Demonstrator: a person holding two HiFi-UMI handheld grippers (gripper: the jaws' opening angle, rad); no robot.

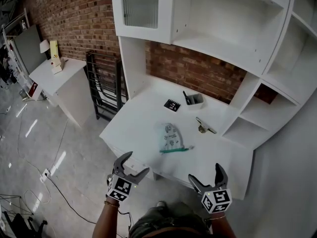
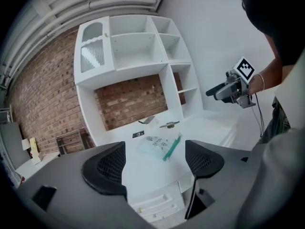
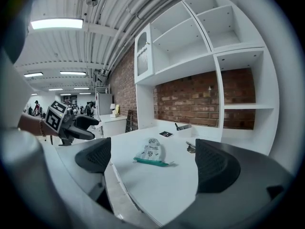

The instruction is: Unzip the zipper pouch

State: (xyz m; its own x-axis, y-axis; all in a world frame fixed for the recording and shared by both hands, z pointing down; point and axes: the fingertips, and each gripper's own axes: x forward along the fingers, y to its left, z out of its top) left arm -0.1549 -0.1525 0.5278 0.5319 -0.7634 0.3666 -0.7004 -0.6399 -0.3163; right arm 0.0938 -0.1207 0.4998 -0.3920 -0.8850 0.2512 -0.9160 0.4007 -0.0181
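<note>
A pale translucent zipper pouch (image 1: pixel 170 135) with small printed figures lies flat on the white desk (image 1: pixel 138 120); its green zipper (image 1: pixel 174 149) runs along the edge nearest me. Both grippers hover short of the desk's front edge, apart from the pouch. My left gripper (image 1: pixel 137 163) is open and holds nothing. My right gripper (image 1: pixel 204 173) is open too, with nothing in it. In the left gripper view the pouch (image 2: pixel 155 144) lies ahead beyond the open gripper (image 2: pixel 152 165). The right gripper view has the pouch (image 3: pixel 150 151) ahead past its open gripper (image 3: pixel 152 161).
Behind the pouch lie a black marker card (image 1: pixel 172 104), a small white tray (image 1: pixel 194 100) with a dark pen, and a metal tool (image 1: pixel 204 127). A white shelf unit (image 1: pixel 223 29) rises over the desk. A black rack (image 1: pixel 104 90) and a side table (image 1: pixel 54 76) stand at the left.
</note>
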